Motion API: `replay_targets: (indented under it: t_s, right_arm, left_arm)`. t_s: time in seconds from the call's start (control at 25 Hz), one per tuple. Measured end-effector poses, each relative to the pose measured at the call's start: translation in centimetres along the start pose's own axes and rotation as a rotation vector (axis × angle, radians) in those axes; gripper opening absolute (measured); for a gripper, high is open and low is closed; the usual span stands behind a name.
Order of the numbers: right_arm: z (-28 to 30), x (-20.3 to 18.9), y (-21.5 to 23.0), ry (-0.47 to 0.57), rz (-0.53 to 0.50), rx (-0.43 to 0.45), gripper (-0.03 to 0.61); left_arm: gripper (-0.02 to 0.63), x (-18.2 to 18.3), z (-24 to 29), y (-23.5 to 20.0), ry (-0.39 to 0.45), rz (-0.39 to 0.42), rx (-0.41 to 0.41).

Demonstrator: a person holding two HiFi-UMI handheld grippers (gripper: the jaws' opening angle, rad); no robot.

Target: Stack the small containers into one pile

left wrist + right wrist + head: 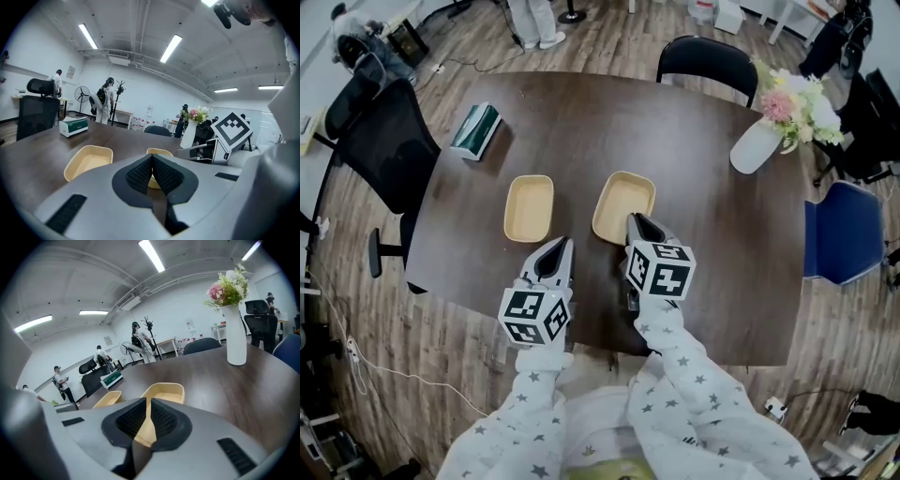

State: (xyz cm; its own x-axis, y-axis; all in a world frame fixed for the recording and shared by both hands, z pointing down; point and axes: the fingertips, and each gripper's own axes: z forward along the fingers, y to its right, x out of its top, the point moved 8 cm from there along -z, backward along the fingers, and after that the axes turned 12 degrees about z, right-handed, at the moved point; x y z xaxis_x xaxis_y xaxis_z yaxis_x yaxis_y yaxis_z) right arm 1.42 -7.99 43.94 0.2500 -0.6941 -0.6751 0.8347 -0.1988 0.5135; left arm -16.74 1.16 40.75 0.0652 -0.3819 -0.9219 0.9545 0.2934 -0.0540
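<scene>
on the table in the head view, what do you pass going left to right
green box → left tray → right tray → white vase of flowers

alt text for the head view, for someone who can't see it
Seen from above, the right gripper clamps the near rim of the right container on a dark table; the left gripper, shut and empty, sits just short of the left container. A vase of flowers and a green box sit farther back.
</scene>
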Motion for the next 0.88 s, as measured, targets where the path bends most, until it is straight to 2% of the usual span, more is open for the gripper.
replay_targets:
  t_s: [0.28, 0.52, 0.64, 0.88]
  right_arm:
    - [-0.2, -0.2, -2.6, -0.056, -0.005, 0.149, 0.037]
    - [0.2, -0.9, -4.8, -0.105, -0.008, 0.24, 0.037]
    - [0.9, -1.4, -6.3, -0.14, -0.007, 0.289, 0.037]
    - [3.1, -2.6, -9.2, -0.158, -0.002, 0.326, 0.038]
  left_arm:
    - [0.025, 0.0, -2.8, 0.5, 0.019, -0.018, 0.1]
    - [0.025, -0.6, -4.6, -0.2, 0.021, -0.045, 0.169]
    - [0.025, -0.8, -5.1, -1.2, 0.02, -0.048, 0.182]
    - [0.025, -1.8, -5.7, -3.9, -0.005, -0.065, 0.175]
